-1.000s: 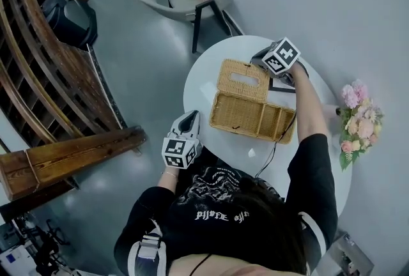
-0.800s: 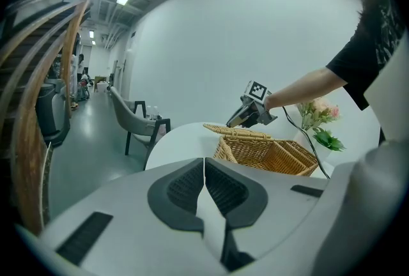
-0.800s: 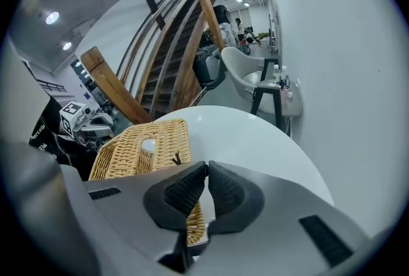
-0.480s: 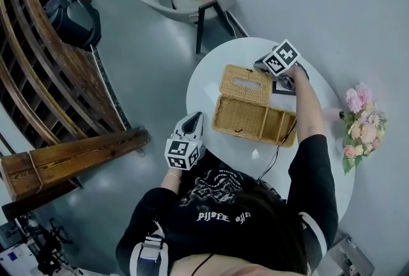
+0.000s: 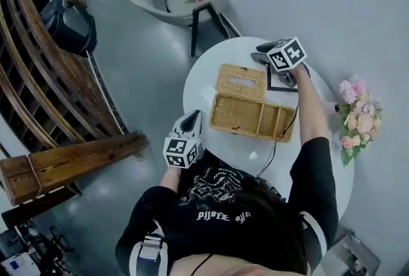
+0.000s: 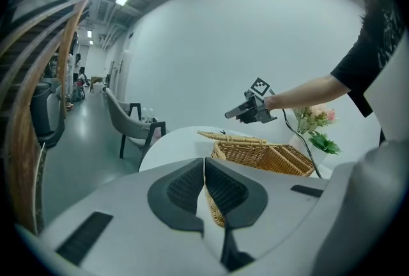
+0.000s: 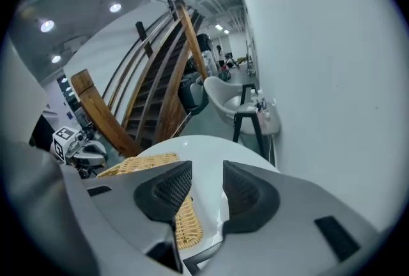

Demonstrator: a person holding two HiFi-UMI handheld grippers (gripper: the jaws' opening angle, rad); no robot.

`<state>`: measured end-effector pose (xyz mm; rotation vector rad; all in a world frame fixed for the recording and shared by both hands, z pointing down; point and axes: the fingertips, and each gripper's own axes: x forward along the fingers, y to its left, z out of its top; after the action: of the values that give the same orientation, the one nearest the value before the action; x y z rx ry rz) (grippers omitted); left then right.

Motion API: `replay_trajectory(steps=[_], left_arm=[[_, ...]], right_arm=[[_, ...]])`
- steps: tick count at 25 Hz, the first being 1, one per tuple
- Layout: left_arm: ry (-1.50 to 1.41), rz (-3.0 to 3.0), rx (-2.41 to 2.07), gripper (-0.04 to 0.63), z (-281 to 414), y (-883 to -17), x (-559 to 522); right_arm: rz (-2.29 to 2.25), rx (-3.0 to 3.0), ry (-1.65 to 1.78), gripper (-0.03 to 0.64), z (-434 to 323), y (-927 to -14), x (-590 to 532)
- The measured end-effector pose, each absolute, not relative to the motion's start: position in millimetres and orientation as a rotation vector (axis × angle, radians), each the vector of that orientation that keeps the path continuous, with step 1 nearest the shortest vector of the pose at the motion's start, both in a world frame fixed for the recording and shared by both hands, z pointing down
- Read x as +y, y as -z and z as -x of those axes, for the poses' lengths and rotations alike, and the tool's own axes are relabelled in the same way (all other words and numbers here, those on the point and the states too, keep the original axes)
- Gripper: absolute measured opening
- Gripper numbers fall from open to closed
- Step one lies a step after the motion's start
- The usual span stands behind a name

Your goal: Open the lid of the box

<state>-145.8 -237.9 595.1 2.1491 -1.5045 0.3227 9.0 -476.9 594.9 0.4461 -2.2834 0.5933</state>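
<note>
- Two grippers: left gripper (image 6: pixel 204 182) jaws together; right gripper (image 7: pixel 207 188) jaws opening, nothing between.
- Lid (image 5: pixel 241 82) seems laid back; a snagged jaw could drag the box (image 5: pixel 249 131).

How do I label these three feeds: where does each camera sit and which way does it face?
Head view: on the person's head, steeply down onto the table and open wicker box; shoulders and arms show.
Left gripper view: on the left gripper, jaws together, facing over the box.
Right gripper view: on the right gripper, jaws opening, gripping nothing, facing the lid and staircase.
Shared: each gripper view shows the other gripper.
</note>
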Motion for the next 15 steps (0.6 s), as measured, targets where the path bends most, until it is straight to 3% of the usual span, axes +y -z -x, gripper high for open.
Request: replay_trajectory(steps=[15], left_arm=[[-0.196, -2.24, -1.533, 0.025, 145.6, -548.8, -206.1]], right_arm=[[-0.91, -2.658, -0.363, 0.189, -17.5, -437.2, -414.3]])
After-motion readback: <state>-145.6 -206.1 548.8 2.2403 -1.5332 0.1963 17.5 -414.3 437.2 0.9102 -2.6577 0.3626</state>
